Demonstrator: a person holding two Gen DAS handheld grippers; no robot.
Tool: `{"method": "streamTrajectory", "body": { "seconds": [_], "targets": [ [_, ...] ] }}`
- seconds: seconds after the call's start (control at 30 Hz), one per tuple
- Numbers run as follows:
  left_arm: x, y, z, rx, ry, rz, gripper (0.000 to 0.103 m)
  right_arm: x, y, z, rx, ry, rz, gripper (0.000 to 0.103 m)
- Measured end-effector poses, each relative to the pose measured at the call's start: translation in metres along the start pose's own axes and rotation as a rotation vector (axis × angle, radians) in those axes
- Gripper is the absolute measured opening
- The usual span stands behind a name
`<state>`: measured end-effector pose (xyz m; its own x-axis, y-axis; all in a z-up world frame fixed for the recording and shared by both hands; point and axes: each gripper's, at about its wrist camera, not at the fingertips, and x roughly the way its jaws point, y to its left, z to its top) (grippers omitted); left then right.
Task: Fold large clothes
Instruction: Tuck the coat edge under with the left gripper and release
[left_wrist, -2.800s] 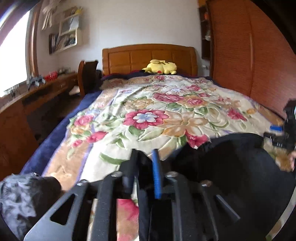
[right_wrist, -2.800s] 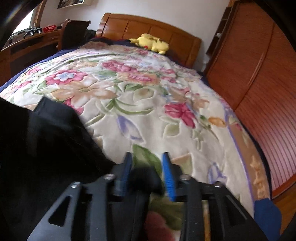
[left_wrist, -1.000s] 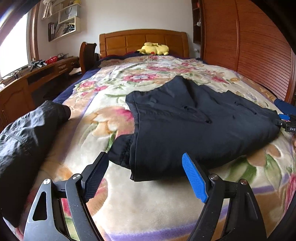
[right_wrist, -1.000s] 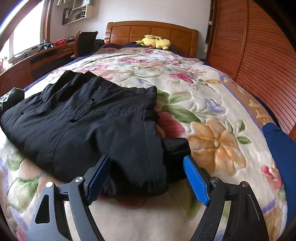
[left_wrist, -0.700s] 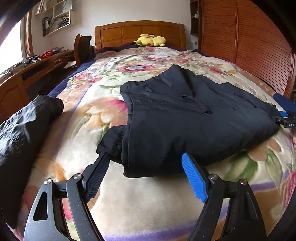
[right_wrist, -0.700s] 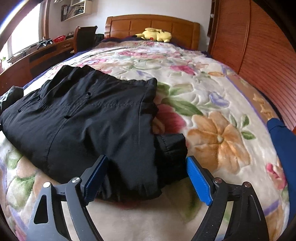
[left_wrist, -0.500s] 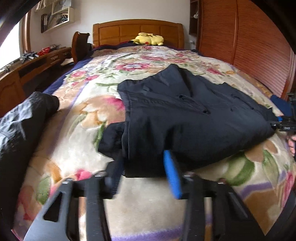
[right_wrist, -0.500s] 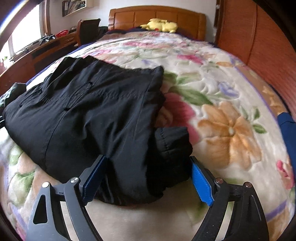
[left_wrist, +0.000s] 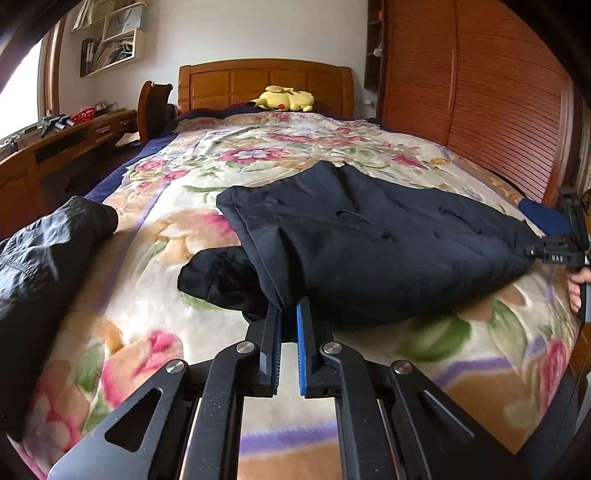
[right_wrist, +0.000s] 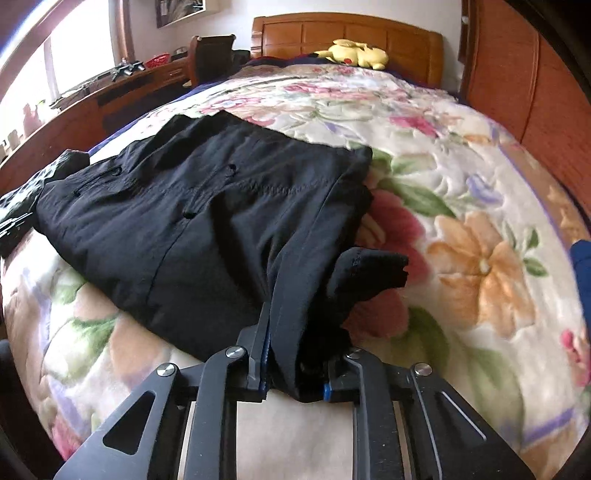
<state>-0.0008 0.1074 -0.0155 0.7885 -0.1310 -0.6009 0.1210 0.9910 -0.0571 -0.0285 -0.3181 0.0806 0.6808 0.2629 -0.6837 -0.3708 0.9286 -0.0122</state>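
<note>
A large black jacket (left_wrist: 369, 251) lies partly folded across the floral bedspread (left_wrist: 258, 155); it also shows in the right wrist view (right_wrist: 207, 206). My left gripper (left_wrist: 288, 314) is shut on the jacket's near left corner, beside a bunched sleeve (left_wrist: 218, 277). My right gripper (right_wrist: 295, 332) is shut on the jacket's near right corner, with thick fabric filling the jaws and a sleeve cuff (right_wrist: 373, 266) sticking out to the right. The right gripper also appears at the far right of the left wrist view (left_wrist: 554, 254).
Another dark garment (left_wrist: 44, 251) lies at the bed's left edge. A yellow plush toy (left_wrist: 284, 99) sits by the wooden headboard (left_wrist: 258, 81). A wooden wardrobe (left_wrist: 480, 92) runs along the right, a desk (left_wrist: 55, 144) and chair (left_wrist: 155, 107) along the left. A blue cloth (right_wrist: 581, 266) lies at the right edge.
Both grippers moved forward to the jacket's near edge and closed from wide open onto its two near corners.
</note>
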Motion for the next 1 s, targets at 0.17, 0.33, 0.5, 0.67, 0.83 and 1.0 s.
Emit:
{"method": "streamTrajectory", "body": {
  "seconds": [0.17,0.33,0.5,0.67,0.83,1.0],
  "targets": [
    [-0.024,-0.006,-0.012,0.011,-0.018,-0.025,0.007,-0.023,-0.001,-0.009,-0.024,-0.005,-0.01,0.019],
    [-0.033,-0.013,-0.021,0.028,-0.012,-0.018,0.007,-0.044,-0.001,-0.016,-0.039,-0.008,-0.009,0.019],
    [-0.03,-0.01,-0.02,0.007,0.003,-0.005,0.008,-0.041,0.006,-0.023,-0.018,0.008,-0.054,0.022],
    [-0.031,-0.009,-0.02,0.0,-0.005,0.012,0.015,-0.027,0.017,-0.028,-0.022,0.004,-0.106,0.029],
    [-0.041,-0.01,-0.02,0.01,-0.048,0.031,0.044,-0.024,0.02,-0.034,-0.011,-0.012,-0.129,0.042],
    [-0.06,-0.014,-0.012,0.016,-0.116,0.05,0.083,-0.024,0.014,-0.039,0.017,-0.037,-0.152,0.061]
  ]
}}
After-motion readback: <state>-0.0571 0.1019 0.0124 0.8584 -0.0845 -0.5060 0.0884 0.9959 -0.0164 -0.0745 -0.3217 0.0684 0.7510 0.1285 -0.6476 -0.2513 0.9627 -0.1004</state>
